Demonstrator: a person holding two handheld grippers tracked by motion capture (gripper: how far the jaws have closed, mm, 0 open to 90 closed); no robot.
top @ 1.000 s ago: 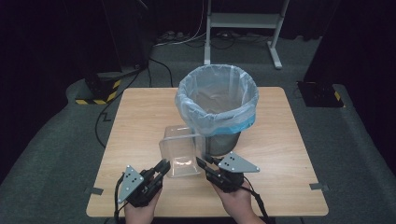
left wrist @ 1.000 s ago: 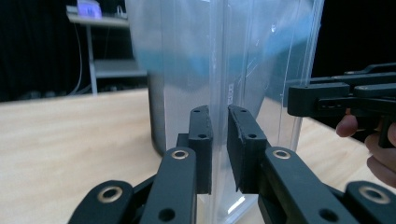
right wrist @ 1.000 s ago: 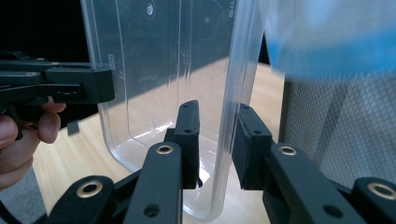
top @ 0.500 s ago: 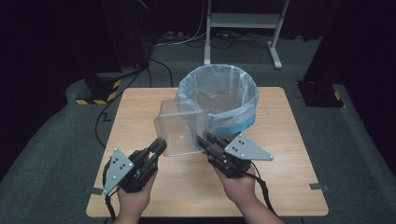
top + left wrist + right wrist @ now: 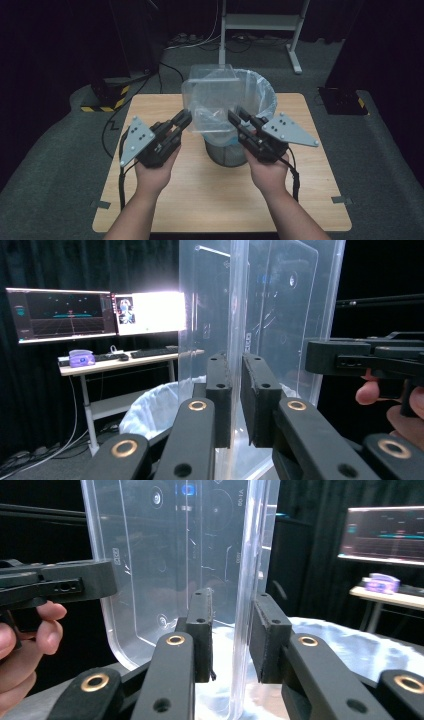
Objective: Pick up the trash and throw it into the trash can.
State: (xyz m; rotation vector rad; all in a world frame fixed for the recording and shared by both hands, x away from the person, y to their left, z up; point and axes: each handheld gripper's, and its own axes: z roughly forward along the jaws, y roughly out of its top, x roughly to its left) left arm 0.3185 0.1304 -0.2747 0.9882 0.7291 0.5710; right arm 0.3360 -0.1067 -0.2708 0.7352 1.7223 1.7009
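Note:
A clear plastic container (image 5: 212, 97) hangs tipped on its side over the near rim of a wire bin (image 5: 265, 100) lined with a pale blue bag. My left gripper (image 5: 182, 120) is shut on its left wall, which runs between the jaws in the left gripper view (image 5: 236, 390). On the opposite wall my right gripper (image 5: 235, 116) is clamped, the clear edge standing between its pads (image 5: 232, 630). Each gripper view shows the other gripper beyond the container: the right gripper (image 5: 370, 357) and the left gripper (image 5: 55, 585). Nothing shows inside the container.
The bin stands at the back middle of the wooden table (image 5: 200, 200). A white stand (image 5: 260, 22), cables, a black-and-yellow striped block (image 5: 102, 107) and a dark box (image 5: 345, 102) lie on the floor beyond. A desk with monitors (image 5: 95, 315) stands farther off.
Both grippers have raised the container off the table and carried it forward, from in front of the bin to over its near rim. It has turned more upright.

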